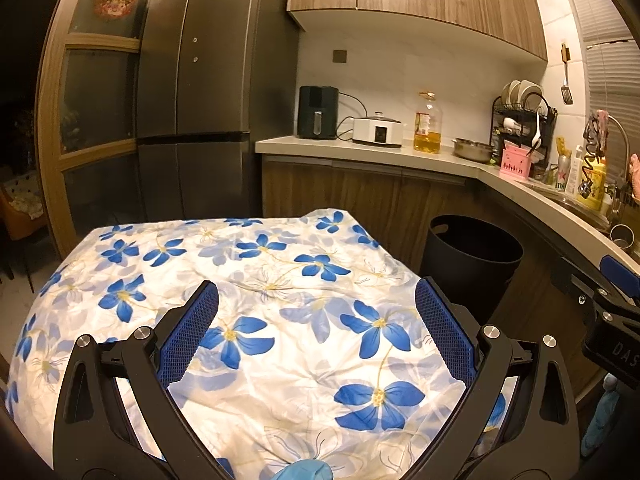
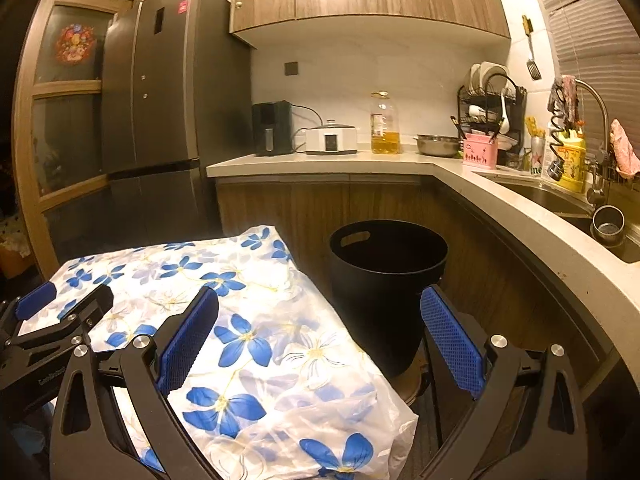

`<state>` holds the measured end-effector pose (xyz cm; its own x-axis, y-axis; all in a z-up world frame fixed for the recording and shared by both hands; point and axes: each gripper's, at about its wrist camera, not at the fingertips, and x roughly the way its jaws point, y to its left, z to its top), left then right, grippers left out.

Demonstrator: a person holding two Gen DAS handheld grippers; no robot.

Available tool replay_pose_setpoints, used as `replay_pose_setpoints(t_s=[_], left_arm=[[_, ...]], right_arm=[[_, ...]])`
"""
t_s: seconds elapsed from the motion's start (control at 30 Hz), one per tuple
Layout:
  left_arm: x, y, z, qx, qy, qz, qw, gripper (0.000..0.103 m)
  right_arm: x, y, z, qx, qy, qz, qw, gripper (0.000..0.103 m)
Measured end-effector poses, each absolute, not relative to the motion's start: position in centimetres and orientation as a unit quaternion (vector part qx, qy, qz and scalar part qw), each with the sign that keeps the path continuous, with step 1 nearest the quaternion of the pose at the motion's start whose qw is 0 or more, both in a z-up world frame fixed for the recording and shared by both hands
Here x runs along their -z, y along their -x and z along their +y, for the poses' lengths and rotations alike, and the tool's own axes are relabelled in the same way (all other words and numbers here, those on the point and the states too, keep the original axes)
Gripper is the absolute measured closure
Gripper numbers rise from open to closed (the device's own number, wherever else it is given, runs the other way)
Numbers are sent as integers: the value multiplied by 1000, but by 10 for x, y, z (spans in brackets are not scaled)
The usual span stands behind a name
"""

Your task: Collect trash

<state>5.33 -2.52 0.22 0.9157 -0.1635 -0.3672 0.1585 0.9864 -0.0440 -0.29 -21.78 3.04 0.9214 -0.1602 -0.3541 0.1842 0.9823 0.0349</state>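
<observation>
Left tool (image 1: 316,320): fingers spread wide, holding nothing, poised over the floral cloth (image 1: 248,280) covering the worktop. Right tool (image 2: 320,328): likewise spread and empty, at the cloth's right edge. No trash is visible on the cloth. The black bin (image 2: 386,272) stands on the floor just beside the worktop, apparently empty. Judgement: any trash would likely be light; none can be assessed. Legible writing: "DAS" on the neighbouring tool body; a partial green can label by the sink (image 2: 560,200).
</observation>
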Motion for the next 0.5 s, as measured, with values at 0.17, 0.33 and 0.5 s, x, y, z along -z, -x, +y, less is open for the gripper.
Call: replay_pose_setpoints(t_s=[0.17, 0.33, 0.5], left_arm=[[-3, -47, -19, 76, 10, 189, 979, 6], [-4, -42, -16, 73, 11, 188, 979, 6], [-5, -40, -15, 74, 12, 186, 980, 6]], right_arm=[[-32, 9, -209, 73, -29, 172, 982, 6], [-33, 10, -204, 68, -28, 172, 982, 6], [-33, 13, -202, 66, -28, 169, 983, 6]])
